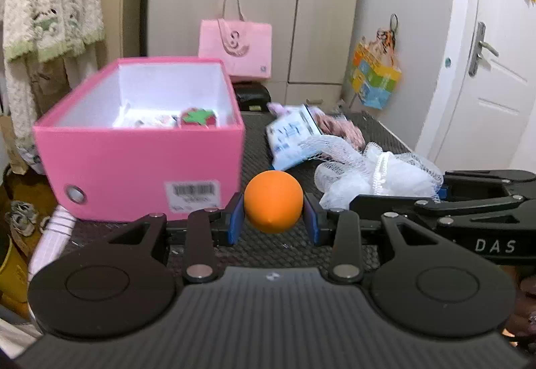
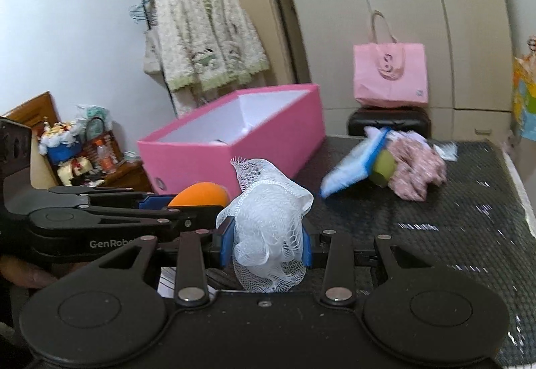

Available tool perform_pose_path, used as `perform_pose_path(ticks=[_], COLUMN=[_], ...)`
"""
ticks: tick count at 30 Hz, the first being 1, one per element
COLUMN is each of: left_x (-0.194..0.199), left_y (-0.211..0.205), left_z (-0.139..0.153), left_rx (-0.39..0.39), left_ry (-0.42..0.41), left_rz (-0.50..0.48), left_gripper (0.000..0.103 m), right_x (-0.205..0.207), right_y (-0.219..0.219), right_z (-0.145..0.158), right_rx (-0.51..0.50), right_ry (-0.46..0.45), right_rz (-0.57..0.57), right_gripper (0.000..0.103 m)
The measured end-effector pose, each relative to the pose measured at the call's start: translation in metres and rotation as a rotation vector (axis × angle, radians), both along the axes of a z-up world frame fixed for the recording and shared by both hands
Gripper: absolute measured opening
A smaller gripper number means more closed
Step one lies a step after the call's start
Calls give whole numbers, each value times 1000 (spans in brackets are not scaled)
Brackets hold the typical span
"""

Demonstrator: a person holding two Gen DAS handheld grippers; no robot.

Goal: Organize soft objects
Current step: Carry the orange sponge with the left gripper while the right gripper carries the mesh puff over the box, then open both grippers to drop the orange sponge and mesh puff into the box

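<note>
A dark mesh-textured table is seen in a room with pale cupboard doors behind it. A pink box, open at the top, stands on the table at about ten o'clock in the left wrist view, with a red and green soft item and white packets lying inside. A pink handbag is set on a black case beyond the table's far edge, and a fluffy cream cardigan is hung on a rail at eleven o'clock in the right wrist view. A blue and white packet, a green object and pink patterned cloth are heaped at two o'clock.

An orange ball is clamped between the blue pads of the left gripper, just beside the box's near end. A white mesh bath pouf is pinched by the right gripper. Both grippers are pointed slightly downward, side by side, with the load carried above the table.
</note>
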State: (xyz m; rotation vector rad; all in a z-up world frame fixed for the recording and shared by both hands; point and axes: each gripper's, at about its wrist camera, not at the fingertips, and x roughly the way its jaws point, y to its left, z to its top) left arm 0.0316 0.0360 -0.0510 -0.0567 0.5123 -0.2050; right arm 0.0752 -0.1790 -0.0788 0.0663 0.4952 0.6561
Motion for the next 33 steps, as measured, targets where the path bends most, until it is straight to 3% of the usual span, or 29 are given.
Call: perform_pose_path(ticks=[9,19,33], left_x=[3,46,108], left_y=[39,76,106], left_z=[36,60,41], left_rx=[22,54,90], left_ry=[-95,-125,-58], left_rz=[68,134,186], left_gripper=[36,37,37], right_x=[14,61,134], right_y=[48,98,141], right_z=[31,54,36], right_rx=[24,-11,-68], right_ry=[-52,-81,12], right_rz=[56,63,21], right_gripper=[43,43,43])
